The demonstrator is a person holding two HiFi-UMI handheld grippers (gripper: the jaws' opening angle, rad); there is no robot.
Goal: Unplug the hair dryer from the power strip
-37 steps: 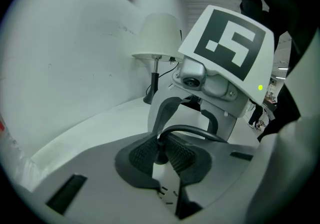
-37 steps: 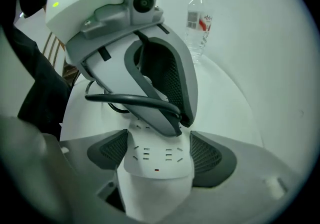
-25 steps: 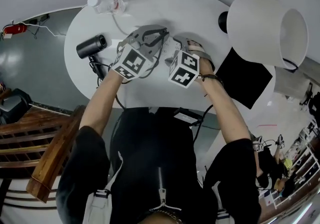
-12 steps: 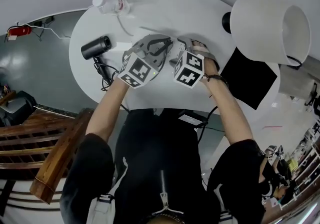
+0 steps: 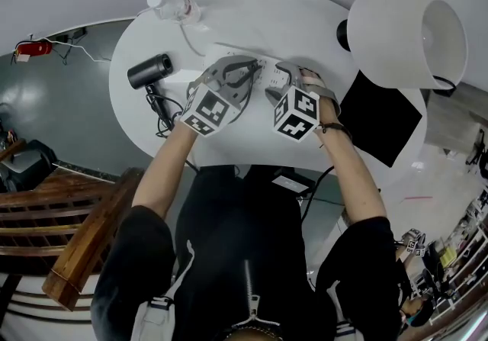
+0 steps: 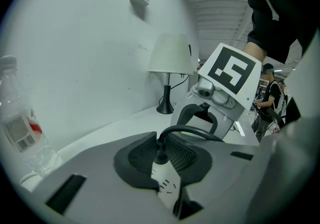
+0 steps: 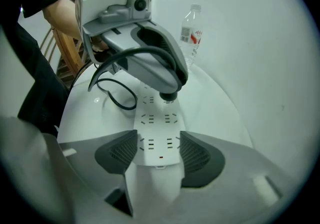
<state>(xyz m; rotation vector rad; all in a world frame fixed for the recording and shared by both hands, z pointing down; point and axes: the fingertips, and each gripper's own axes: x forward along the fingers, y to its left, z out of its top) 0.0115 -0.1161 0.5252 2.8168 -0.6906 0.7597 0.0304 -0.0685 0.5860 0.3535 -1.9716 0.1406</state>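
Observation:
A white power strip (image 7: 159,133) lies on the round white table (image 5: 252,19). My left gripper (image 6: 162,149) is shut on the hair dryer's black plug (image 6: 160,158), which sits in the strip's (image 6: 169,187) far sockets. Its black cord (image 7: 117,92) arcs away toward the dark hair dryer (image 5: 149,71) at the table's left. My right gripper (image 7: 159,150) has just been closing with the strip's near end between its pads (image 7: 197,155), which now touch both sides. In the head view the left gripper (image 5: 245,72) and right gripper (image 5: 280,76) meet over the strip (image 5: 265,71).
A clear water bottle (image 5: 174,5) lies at the table's far left edge. A big white lamp (image 5: 404,38) stands at the right, with a black square pad (image 5: 381,118) beside it. A wooden chair (image 5: 69,225) is on the floor at the left.
The right gripper's jaws have narrowed onto the near end of the strip. The left gripper has edged a little along the strip, still gripping the plug.

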